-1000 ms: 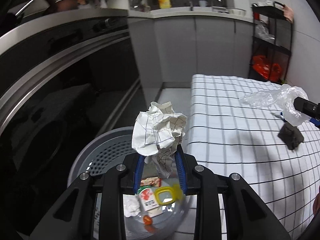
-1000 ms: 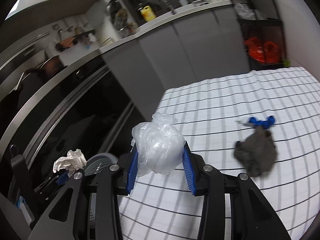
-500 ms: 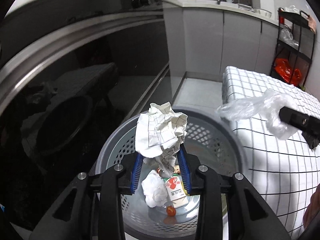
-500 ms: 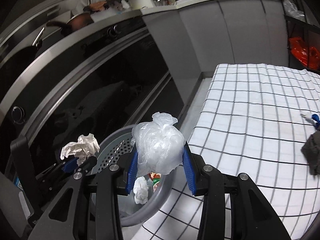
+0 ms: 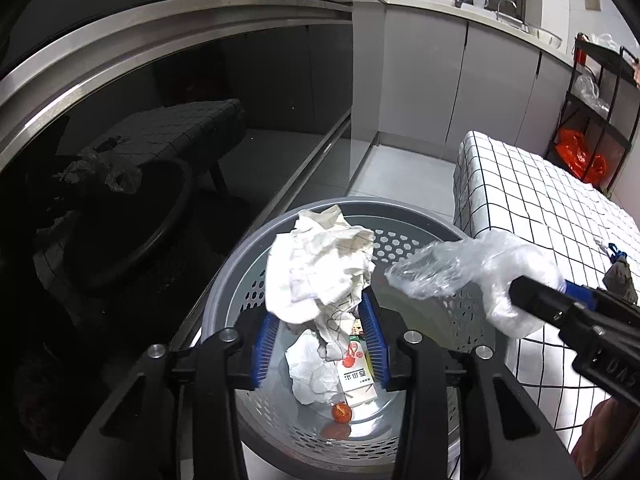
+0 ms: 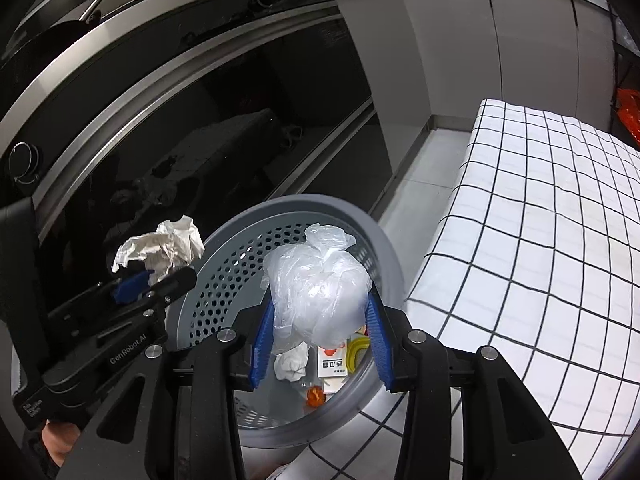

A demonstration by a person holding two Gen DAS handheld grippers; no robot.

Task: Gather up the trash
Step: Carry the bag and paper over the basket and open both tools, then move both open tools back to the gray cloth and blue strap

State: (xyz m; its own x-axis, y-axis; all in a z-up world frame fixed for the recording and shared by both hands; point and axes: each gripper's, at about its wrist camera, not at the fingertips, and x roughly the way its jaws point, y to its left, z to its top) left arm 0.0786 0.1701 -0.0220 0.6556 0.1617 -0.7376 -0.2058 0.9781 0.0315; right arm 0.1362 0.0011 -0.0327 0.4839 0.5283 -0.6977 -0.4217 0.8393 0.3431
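Observation:
My left gripper is shut on a crumpled white checked paper ball and holds it over the grey perforated trash basket. My right gripper is shut on a crumpled clear plastic bag, also above the basket. Each gripper shows in the other's view: the right one with the bag at right, the left one with the paper at left. Inside the basket lie a white paper wad, a small carton and a small red-orange piece.
A table with a white black-checked cloth stands right of the basket. A dark grey crumpled scrap with a blue bit lies on it. A glossy black oven front is at left. A black rack with red bags stands at the far right.
Both grippers have moved from over the table to above the basket, each still holding its trash. The basket now fills the lower middle of both views.

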